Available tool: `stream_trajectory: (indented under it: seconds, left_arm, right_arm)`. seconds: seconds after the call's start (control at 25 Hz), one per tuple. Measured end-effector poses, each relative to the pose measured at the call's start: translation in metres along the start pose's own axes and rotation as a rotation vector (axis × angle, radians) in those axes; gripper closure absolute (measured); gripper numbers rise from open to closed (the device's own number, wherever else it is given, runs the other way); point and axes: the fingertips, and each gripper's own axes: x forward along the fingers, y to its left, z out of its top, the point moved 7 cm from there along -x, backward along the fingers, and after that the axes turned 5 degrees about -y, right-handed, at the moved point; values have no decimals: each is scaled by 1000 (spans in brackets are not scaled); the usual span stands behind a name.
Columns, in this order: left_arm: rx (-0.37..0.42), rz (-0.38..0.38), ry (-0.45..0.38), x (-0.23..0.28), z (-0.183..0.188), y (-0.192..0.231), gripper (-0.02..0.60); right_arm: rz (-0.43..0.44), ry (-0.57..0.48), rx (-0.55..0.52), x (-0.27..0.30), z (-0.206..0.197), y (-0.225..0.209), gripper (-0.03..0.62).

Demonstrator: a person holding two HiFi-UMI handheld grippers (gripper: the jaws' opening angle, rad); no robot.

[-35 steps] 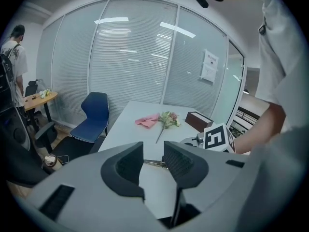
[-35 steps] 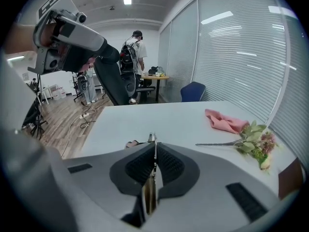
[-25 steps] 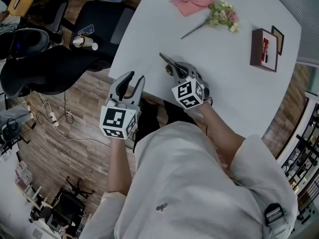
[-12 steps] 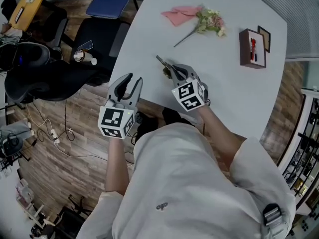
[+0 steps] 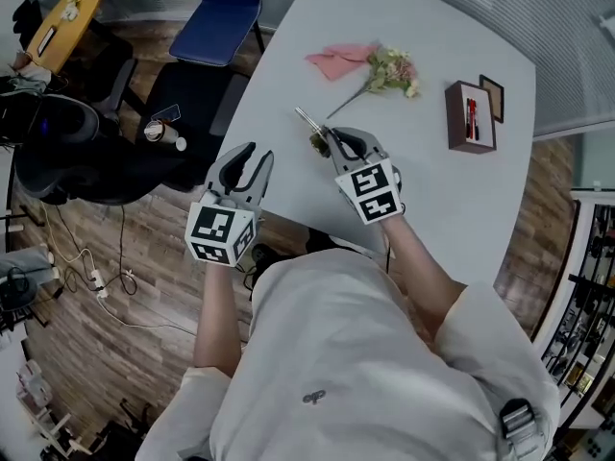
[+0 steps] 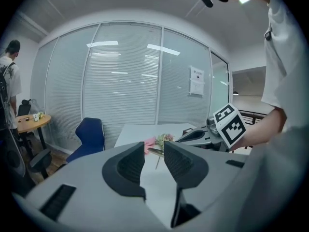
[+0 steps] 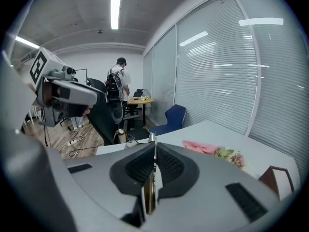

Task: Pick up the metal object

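White counter point(image 5: 461, 200) fills 12 to 3 o'clock. Left gripper point(image 5: 252, 158) at 9 o'clock of right gripper point(image 5: 333, 140), fingers point(image 6: 129, 167) released, empty. Right fingers point(image 7: 170, 167) clenched on thin metal object point(image 5: 308, 123), held above counter, tip toward 11 o'clock.

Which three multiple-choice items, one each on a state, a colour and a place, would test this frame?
1. The right gripper is: A open and empty; B shut on the metal object; C shut on nothing.
2. The cloth is: A pink; B blue; C green.
3. The flowers lie: A on the floor; B on a chair; C on the table beside the cloth.
Answers: B, its fingers clamp the metal object in the right gripper view; A, it shows pink in the head view; C, they lie next to the cloth on the white tabletop.
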Motion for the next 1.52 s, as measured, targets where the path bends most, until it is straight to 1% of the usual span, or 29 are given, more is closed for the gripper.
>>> stream_trajectory:
  seconds: [0.12, 0.32, 0.6, 0.8, 1.0, 1.2, 1.4, 1.52]
  left_arm:
    - [2, 4, -19, 0, 6, 3, 448]
    - [3, 12, -47, -3, 15, 3, 448]
    - [-3, 17, -100, -5, 34, -1, 457]
    - [9, 18, -127, -11, 43, -6, 469]
    - [-10, 28, -154, -14, 48, -8, 474]
    - [-10, 49, -198, -16, 60, -12, 500]
    - [-24, 55, -207, -17, 62, -12, 517]
    - [-24, 58, -207, -17, 62, -12, 527]
  right_arm:
    - [2, -34, 14, -3, 18, -5, 582]
    - [-11, -85, 4, -13, 44, -6, 582]
    - [0, -187, 25, -29, 79, -2, 582]
    - [16, -256, 48, -39, 99, 0, 582]
    - [36, -315, 72, -47, 110, 2, 582]
    - [97, -369, 121, -52, 117, 4, 582]
    - [108, -388, 157, -55, 118, 4, 582]
    - [110, -390, 157, -55, 118, 4, 582]
